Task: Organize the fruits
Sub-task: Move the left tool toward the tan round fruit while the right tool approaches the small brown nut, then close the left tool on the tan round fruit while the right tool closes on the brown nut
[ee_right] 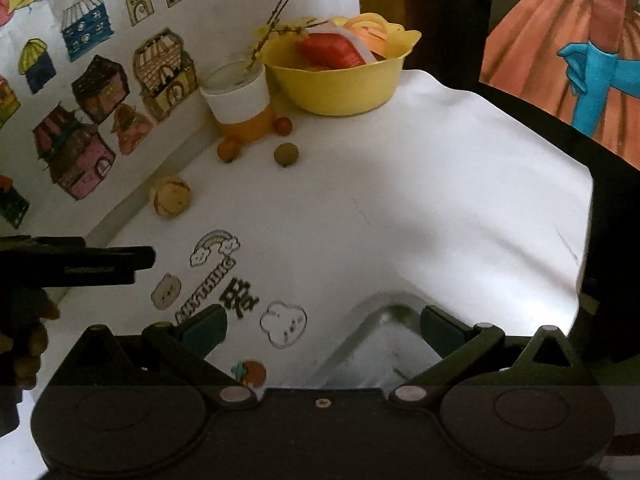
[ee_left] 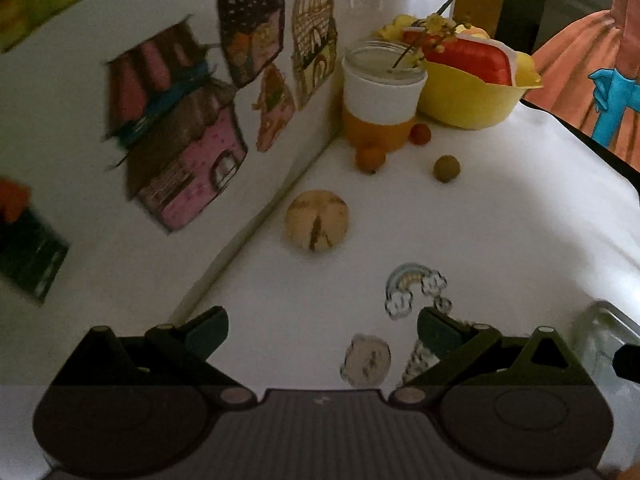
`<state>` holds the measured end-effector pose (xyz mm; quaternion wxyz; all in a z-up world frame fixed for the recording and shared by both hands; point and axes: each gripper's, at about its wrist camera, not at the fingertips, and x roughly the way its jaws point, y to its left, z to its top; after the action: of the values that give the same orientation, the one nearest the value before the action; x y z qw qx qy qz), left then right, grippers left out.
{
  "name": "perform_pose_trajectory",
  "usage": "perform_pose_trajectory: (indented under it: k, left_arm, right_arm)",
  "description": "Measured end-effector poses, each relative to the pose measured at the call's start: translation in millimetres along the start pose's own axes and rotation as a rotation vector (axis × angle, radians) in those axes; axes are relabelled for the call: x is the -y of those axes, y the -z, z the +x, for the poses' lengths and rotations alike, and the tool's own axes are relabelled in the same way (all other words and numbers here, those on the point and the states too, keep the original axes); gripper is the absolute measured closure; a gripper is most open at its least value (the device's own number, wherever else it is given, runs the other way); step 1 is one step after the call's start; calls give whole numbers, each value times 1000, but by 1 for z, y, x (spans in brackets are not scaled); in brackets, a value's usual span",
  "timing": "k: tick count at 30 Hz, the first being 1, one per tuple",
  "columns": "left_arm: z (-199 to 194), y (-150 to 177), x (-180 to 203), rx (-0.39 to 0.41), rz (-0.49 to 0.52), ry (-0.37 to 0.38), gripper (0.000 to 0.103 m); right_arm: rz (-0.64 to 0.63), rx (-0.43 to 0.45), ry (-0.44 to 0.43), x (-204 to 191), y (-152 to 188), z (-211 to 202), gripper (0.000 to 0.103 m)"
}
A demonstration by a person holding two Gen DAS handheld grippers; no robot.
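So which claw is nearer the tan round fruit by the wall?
Left. The left claw faces the tan fruit straight ahead. The right claw sits over the clear tray, farther to the right of the fruit.

A white table point(ee_right: 440, 200) is set against a white wall point(ee_left: 80, 120), along its left edge. The wall is covered with drawn paper houses point(ee_right: 84, 152). Stickers point(ee_right: 216, 246) are stuck on the tabletop near its front. Beyond the far right corner, an orange curtain point(ee_right: 532, 40) tied with blue ribbon point(ee_right: 588, 80) is seen.
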<state>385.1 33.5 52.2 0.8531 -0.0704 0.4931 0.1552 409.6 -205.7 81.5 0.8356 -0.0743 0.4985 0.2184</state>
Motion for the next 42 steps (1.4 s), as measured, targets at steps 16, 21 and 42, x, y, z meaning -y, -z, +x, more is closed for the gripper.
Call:
perform_pose_trajectory:
  k: [16,21,42]
  left_arm:
    - [58,-38,-3,44,67,13,1]
    - [67,-41,-1,46,73,15,1]
    - [86,-51,-1,28,28,45,16]
  right_arm:
    - [-102,87,-75,-7,-81,81,8]
    - [-137,101,-86,-18,-97,108,18]
    - [-163,149,-86,-35,-114,159,49]
